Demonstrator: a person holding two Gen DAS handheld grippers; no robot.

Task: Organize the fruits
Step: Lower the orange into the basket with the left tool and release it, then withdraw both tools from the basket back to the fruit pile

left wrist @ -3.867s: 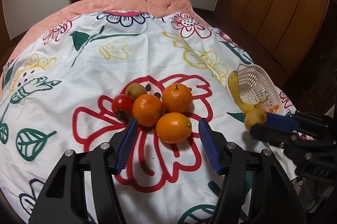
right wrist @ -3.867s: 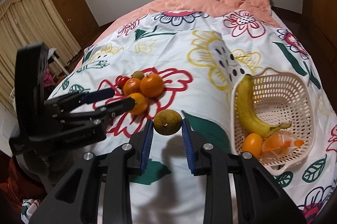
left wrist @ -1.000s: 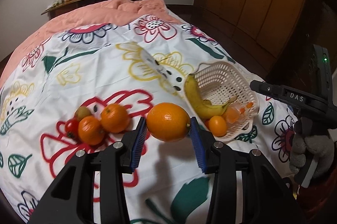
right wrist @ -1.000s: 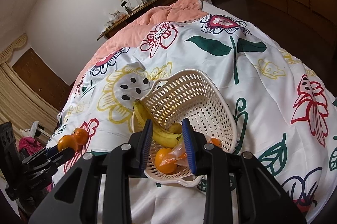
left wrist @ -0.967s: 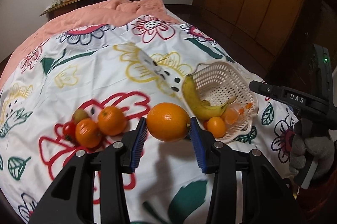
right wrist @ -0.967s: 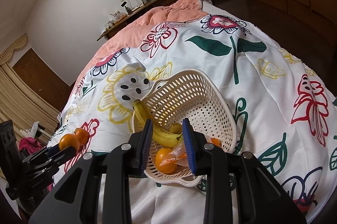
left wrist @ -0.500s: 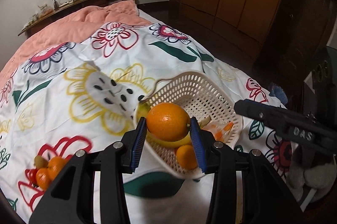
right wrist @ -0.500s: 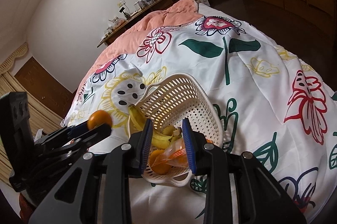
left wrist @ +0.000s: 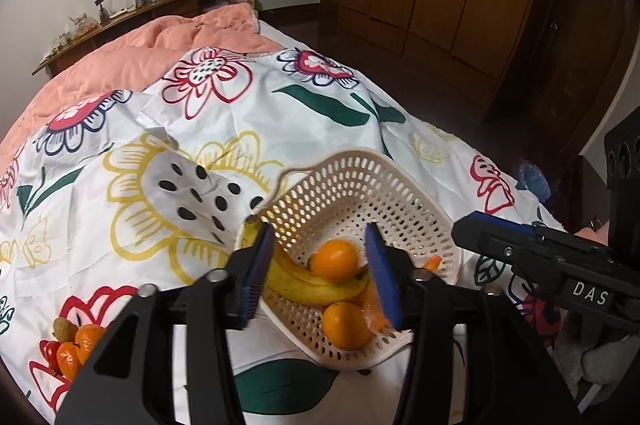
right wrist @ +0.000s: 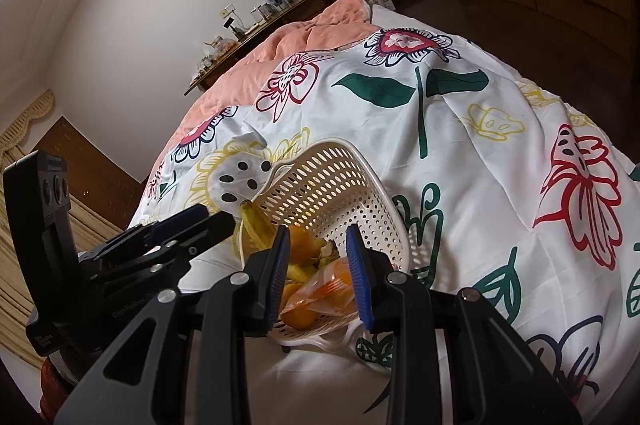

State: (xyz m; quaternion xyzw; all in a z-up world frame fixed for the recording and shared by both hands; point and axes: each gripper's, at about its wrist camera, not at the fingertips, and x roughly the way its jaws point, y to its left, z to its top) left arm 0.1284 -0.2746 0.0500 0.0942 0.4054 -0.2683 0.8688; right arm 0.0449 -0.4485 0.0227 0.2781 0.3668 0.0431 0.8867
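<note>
The left gripper is opening above the basket; the orange lies free inside on the banana. The right gripper is closed, empty. Other fruits wait far left.

A cream perforated basket sat on the bed, holding a banana, two oranges and an orange-filled bag. More oranges, a tomato and a kiwi lay clustered well apart.
</note>
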